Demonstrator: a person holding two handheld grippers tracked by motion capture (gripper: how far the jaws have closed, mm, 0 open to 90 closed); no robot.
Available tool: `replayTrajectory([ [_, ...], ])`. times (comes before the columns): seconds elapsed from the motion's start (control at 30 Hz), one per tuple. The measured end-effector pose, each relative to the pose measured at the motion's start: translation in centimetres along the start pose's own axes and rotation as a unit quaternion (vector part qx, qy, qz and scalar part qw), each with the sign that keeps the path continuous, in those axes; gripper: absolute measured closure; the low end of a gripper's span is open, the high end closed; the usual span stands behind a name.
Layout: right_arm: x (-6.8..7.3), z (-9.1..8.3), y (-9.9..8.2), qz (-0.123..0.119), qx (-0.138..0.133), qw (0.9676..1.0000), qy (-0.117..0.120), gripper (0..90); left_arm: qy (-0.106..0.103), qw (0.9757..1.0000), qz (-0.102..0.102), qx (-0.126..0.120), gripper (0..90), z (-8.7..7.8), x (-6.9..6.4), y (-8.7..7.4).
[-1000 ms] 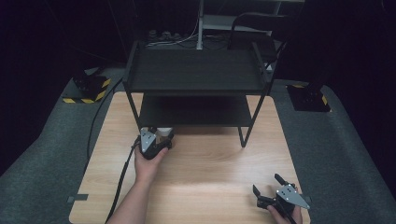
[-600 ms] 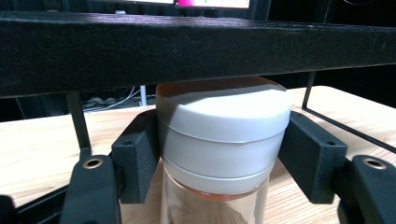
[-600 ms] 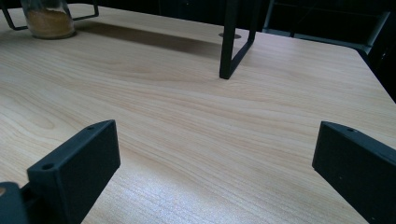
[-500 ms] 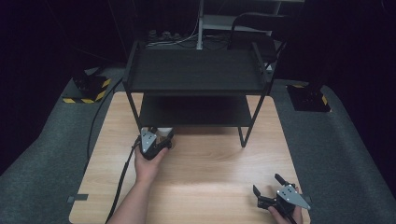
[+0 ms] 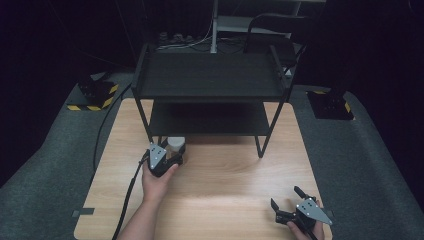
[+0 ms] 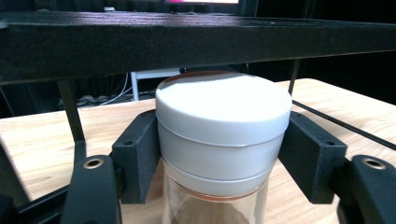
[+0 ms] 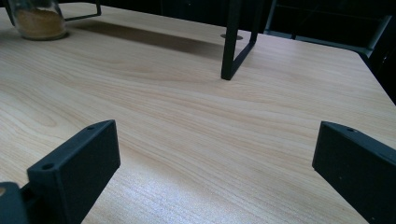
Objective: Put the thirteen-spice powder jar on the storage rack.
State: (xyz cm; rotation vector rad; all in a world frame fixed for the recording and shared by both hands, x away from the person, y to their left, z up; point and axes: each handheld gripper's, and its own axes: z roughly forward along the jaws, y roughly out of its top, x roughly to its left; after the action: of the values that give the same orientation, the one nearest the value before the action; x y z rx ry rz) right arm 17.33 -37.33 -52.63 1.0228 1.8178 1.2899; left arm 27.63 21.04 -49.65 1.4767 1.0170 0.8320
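Left gripper view puts the left gripper [image 6: 224, 154] clamped on a white-lidded jar [image 6: 223, 140], base cut off; right gripper [image 5: 291, 202] gapes.

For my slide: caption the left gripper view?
Left gripper jaws clamped on white-lidded jar beneath black shelf.

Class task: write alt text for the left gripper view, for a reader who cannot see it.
The left gripper is shut on the white lid of a glass jar holding brown powder. The jar stands on a wooden table, just under a black shelf.
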Motion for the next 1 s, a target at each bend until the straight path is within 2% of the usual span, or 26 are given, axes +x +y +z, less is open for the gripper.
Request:
replayTrajectory([
  [0.1, 0.0, 0.0, 0.0, -0.001, 0.0, 1.0, 0.0, 0.5, -0.008, 1.0, -0.003, 0.004, 33.7, -0.9, -0.1, 0.1],
  [0.27, 0.0, 0.0, 0.0, -0.001, 0.0, 1.0, 0.001, 0.5, -0.018, 0.9998, 0.002, -0.001, 33.8, -2.2, -0.3, 0.4],
  [0.33, 0.0, 0.0, 0.0, -0.001, 0.0, 1.0, 0.001, 0.5, -0.028, 0.9996, 0.0, 0.001, 33.7, -2.7, -0.3, 0.7],
  [0.43, 0.0, 0.0, 0.0, -0.001, 0.0, 1.0, 0.001, 0.5, -0.041, 0.9991, -0.002, 0.008, 33.7, -3.5, -0.3, 1.5],
  [0.57, -0.1, 0.0, 0.0, -0.003, -0.001, 1.0, 0.003, 0.5, -0.049, 0.9984, 0.017, 0.022, 33.7, -4.8, -1.0, 2.9],
  [0.67, -0.1, 0.0, 0.0, -0.003, 0.0, 1.0, 0.002, 0.5, -0.058, 0.9979, 0.011, 0.026, 33.8, -5.7, -1.2, 3.6],
  [0.83, -0.1, 0.0, 0.0, -0.003, 0.0, 1.0, 0.002, 0.5, -0.07, 0.997, 0.017, 0.029, 33.8, -7.2, -1.7, 5.2],
  [0.87, 0.0, 0.0, 0.0, -0.003, 0.0, 1.0, 0.002, 0.5, -0.074, 0.9969, 0.012, 0.024, 33.8, -7.8, -2.0, 6.0],
  [1.0, 0.0, 0.0, 0.0, -0.003, 0.0, 1.0, 0.0, 0.5, -0.076, 0.9968, 0.009, 0.022, 33.8, -8.2, -2.1, 6.9],
])
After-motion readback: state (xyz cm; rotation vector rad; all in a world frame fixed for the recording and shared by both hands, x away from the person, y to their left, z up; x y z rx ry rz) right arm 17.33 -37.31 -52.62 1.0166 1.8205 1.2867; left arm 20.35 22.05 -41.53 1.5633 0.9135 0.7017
